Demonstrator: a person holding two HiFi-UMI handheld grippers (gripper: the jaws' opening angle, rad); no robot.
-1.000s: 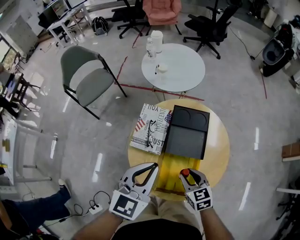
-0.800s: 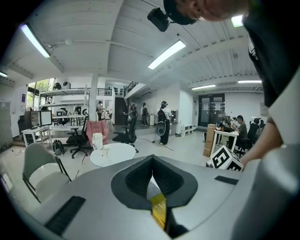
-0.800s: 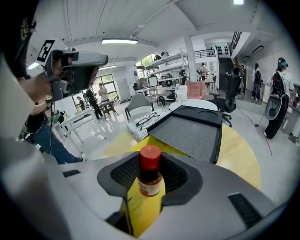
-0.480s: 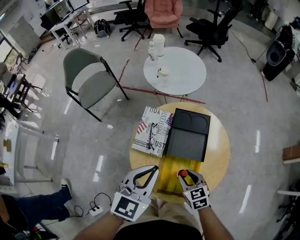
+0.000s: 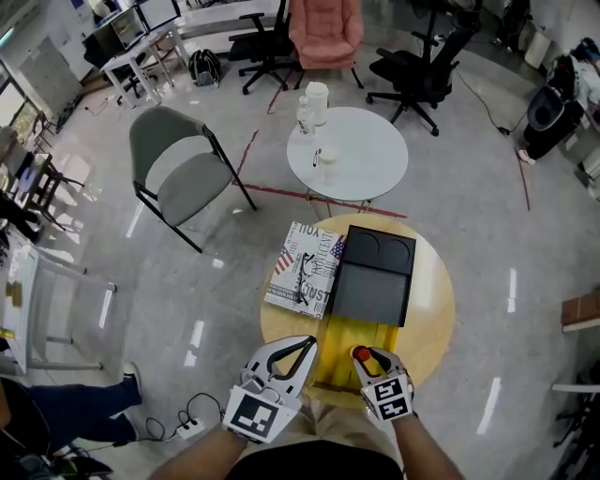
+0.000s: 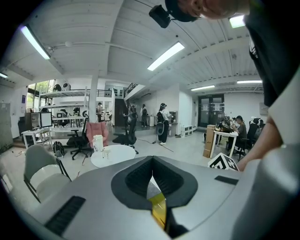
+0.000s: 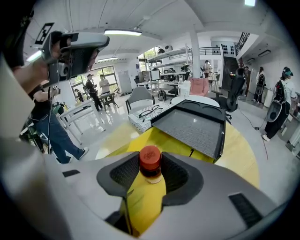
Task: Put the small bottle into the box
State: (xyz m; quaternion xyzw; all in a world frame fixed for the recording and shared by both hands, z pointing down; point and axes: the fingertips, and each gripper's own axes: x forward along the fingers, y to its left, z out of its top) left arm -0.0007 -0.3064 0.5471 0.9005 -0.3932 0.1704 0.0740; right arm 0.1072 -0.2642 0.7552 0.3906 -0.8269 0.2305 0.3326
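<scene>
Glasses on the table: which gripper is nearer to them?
Left. The left gripper is at the table's near edge, in line with the glasses; the right gripper, holding the bottle, is farther right.

small bottle (image 7: 146, 190): yellow body, red cap
box (image 5: 373, 286): black far part, bright yellow near part
near table (image 5: 433, 314): pale yellow wood
printed packet (image 5: 305, 265): white, black newsprint lettering, stars-and-stripes patch
far table (image 5: 361, 155): white
chair (image 5: 173, 159): grey, black frame
armchair (image 5: 323, 23): pink
floor tape (image 5: 281, 192): red
</scene>
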